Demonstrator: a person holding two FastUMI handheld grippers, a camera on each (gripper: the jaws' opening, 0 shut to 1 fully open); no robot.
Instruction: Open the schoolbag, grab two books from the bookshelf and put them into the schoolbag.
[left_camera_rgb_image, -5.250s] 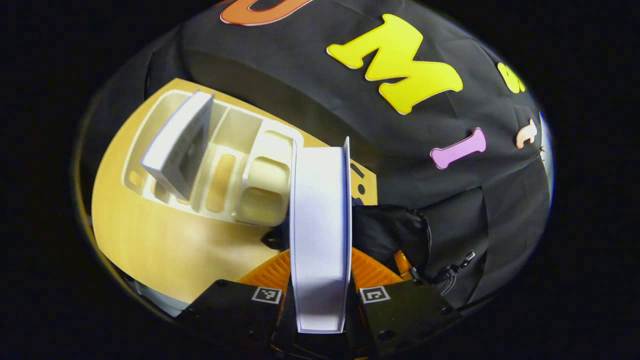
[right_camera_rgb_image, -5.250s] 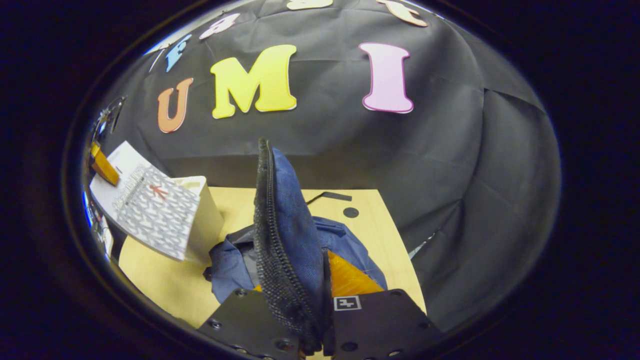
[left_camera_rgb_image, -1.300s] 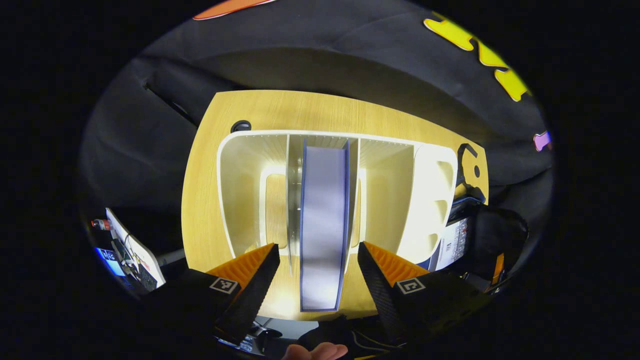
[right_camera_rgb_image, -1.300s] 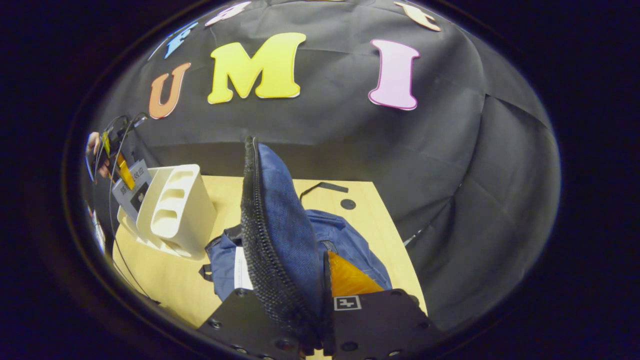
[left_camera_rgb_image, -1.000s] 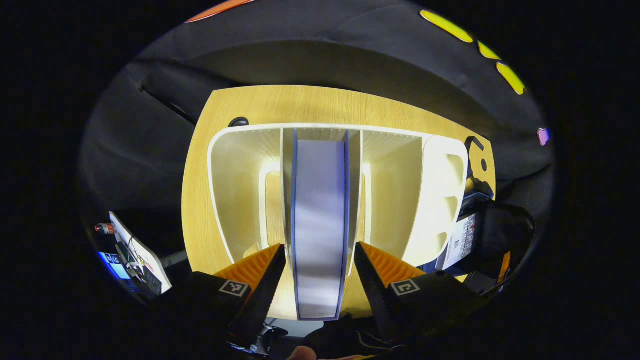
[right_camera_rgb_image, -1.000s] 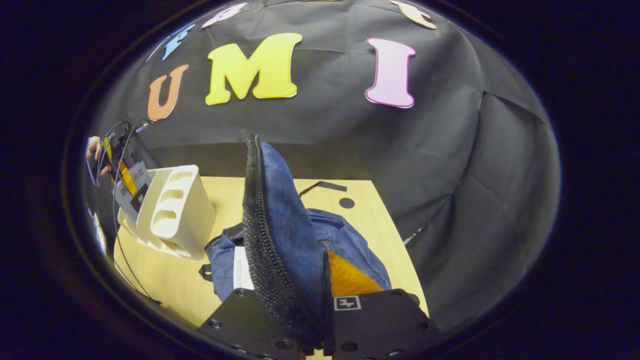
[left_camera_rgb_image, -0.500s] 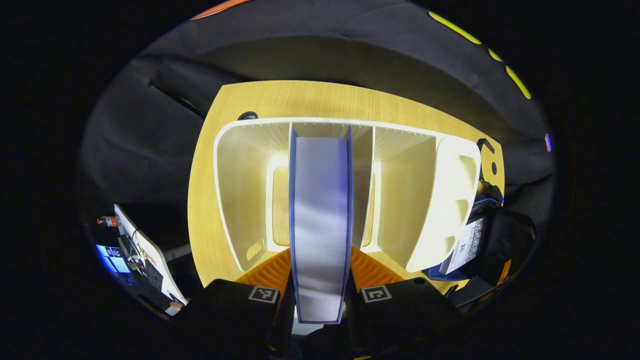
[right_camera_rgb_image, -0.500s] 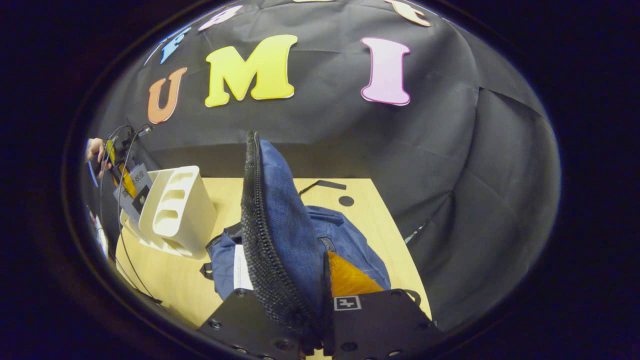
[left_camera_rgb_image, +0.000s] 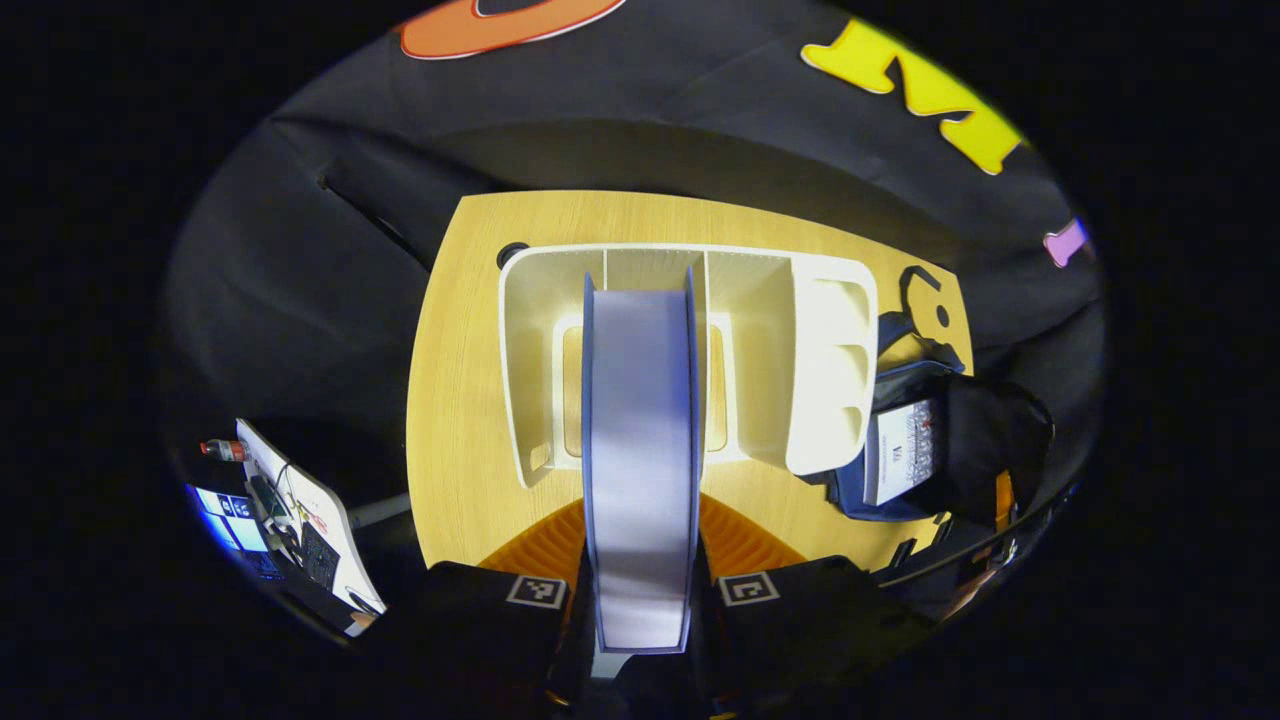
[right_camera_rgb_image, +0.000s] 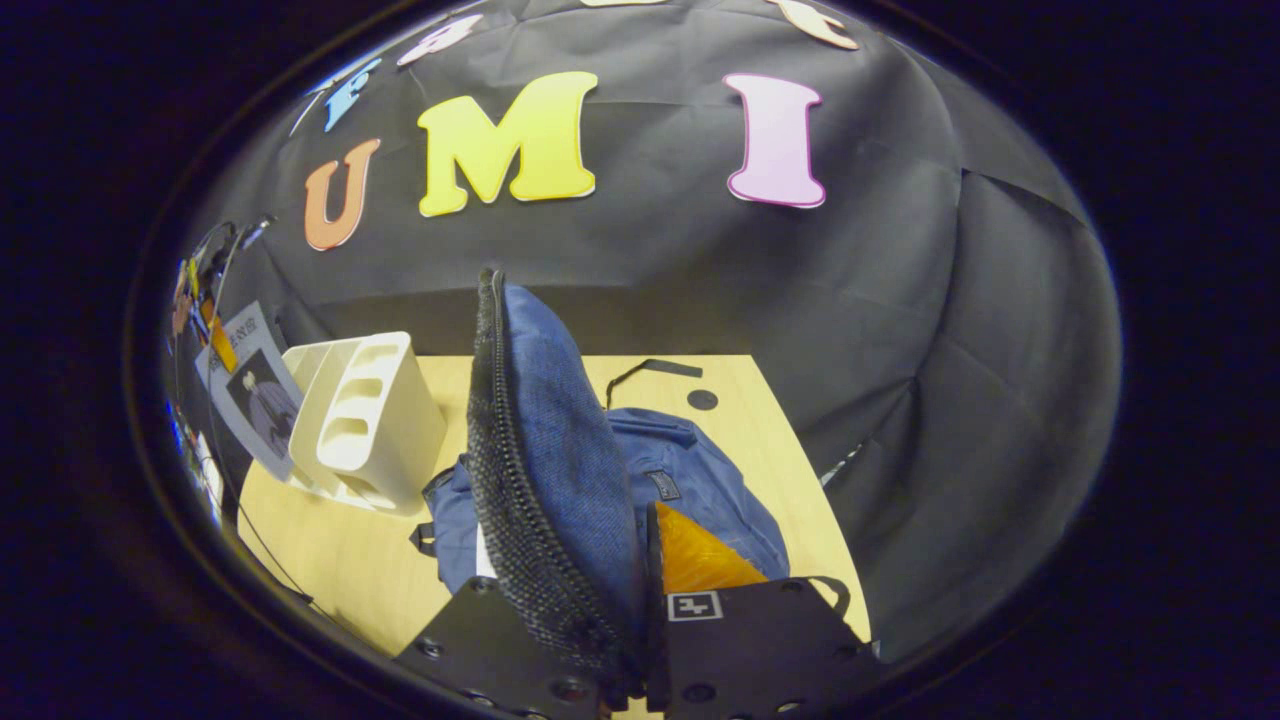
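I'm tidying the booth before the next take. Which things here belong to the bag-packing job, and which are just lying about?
Job:
- second book, clamped in left gripper
- bookshelf
- schoolbag, flap held up by right gripper
- first book, already in the bag

Lying about:
- cable on the table
- screen off the table

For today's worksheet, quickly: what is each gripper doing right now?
Left gripper: closed on a book, lifted above the bookshelf.
Right gripper: closed on the schoolbag flap, holding it up.
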